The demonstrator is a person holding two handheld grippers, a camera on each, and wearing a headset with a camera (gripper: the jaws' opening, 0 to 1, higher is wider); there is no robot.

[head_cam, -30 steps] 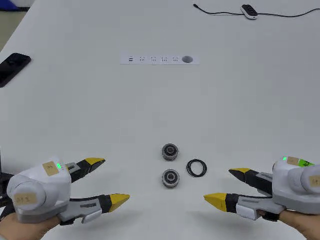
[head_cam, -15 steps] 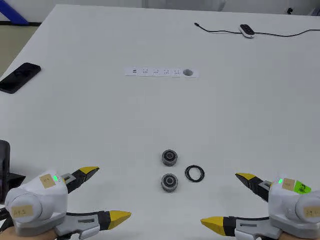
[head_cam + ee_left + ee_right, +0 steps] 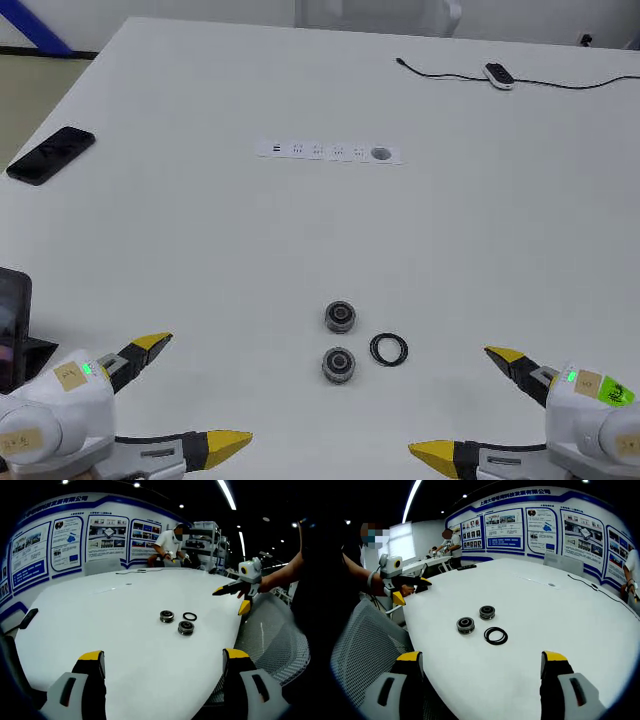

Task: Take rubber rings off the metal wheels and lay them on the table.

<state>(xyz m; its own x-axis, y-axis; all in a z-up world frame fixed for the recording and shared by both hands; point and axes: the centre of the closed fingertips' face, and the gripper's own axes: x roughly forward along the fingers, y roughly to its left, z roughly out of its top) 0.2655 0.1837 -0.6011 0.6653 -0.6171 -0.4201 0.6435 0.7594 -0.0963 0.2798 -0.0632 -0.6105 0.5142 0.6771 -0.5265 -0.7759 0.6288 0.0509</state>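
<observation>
The left tongs (image 3: 188, 393) and right tongs (image 3: 465, 405) hover low over the near edge of the surface (image 3: 200, 250). Both stand wide apart and hold nothing. Between them and a little farther off lies the near wheel (image 3: 339, 364), with a loose ring (image 3: 389, 349) just beside it on the right, apart from it. The far wheel (image 3: 341, 316) sits just beyond the near one.

Both wheels rest flat on a face, bore pointing up. Being round, they have no long axis, but the pair lines up straight away from the person. The ring lies flat too, hole upward. Whether either wheel carries rubber is too small to tell.

The likely trouble is that a wheel is small and unheld. A tip pushing on its rim could skid it into its neighbour or onto the ring, and peeling rubber without the other tongs pinning the wheel would probably drag it along.

Well beyond are a strip (image 3: 328, 151), a phone (image 3: 52, 154) to the left and a remote (image 3: 497, 75) on its cable.
</observation>
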